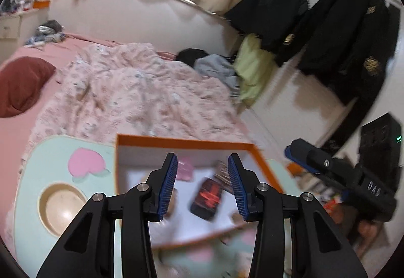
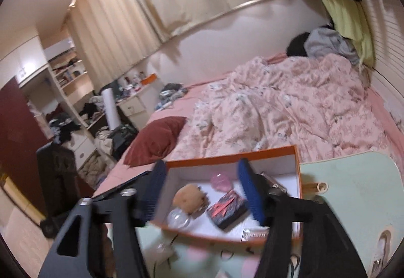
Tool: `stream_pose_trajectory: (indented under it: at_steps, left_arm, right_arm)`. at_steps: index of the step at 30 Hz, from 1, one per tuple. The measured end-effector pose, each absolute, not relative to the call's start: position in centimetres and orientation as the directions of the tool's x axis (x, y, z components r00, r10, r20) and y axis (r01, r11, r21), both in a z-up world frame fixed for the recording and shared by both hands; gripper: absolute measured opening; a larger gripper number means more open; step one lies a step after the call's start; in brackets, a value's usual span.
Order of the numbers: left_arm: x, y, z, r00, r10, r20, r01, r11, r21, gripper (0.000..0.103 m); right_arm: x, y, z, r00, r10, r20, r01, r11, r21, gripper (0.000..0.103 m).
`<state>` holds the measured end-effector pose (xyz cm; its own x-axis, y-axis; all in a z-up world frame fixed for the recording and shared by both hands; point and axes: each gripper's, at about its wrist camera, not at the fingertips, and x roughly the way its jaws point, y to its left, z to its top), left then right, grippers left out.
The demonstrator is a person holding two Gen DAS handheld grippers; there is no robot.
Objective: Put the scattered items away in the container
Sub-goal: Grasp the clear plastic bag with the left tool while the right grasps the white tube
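The orange-rimmed box (image 2: 228, 198) is seen on the pale green tray table (image 2: 353, 192), set toward its far edge beside the bed (image 2: 277, 111). Inside are a black-and-red packet (image 2: 226, 209), a tan plush toy (image 2: 190, 198) and a pink item (image 2: 221, 182). The left gripper (image 1: 202, 187) is held partly parted above the box, nothing pressed between its pads. The right gripper (image 2: 202, 192) is spread wide and empty.

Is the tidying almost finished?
Partly. The orange box already holds a brown plush toy, a dark packet, a pink thing and a clear ball. Both tongs, left and right, are open and empty. Blurry bits still lie on the green tray.
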<state>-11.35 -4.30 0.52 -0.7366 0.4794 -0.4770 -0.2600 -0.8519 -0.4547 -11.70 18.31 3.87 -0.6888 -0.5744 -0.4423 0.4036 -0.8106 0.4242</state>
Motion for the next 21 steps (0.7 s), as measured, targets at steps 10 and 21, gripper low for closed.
stream_pose_trajectory:
  at_steps: [10,21]
  left_arm:
    - [-3.3,-4.0,1.1,-0.75,0.394,-0.532,-0.258,-0.914,-0.314,0.054]
    - [-2.6,-3.7,-5.1,-0.681,0.327,-0.655,-0.185,-0.943,-0.278,0.054]
  right_arm:
    - [-4.6,22.5,3.2,-0.767,-0.449,-0.458,0.329,-0.888,0.32,0.064]
    - [-3.2,22.1,-4.0,-0.622,-0.381,-0.684,0.369,-0.913,0.173,0.044]
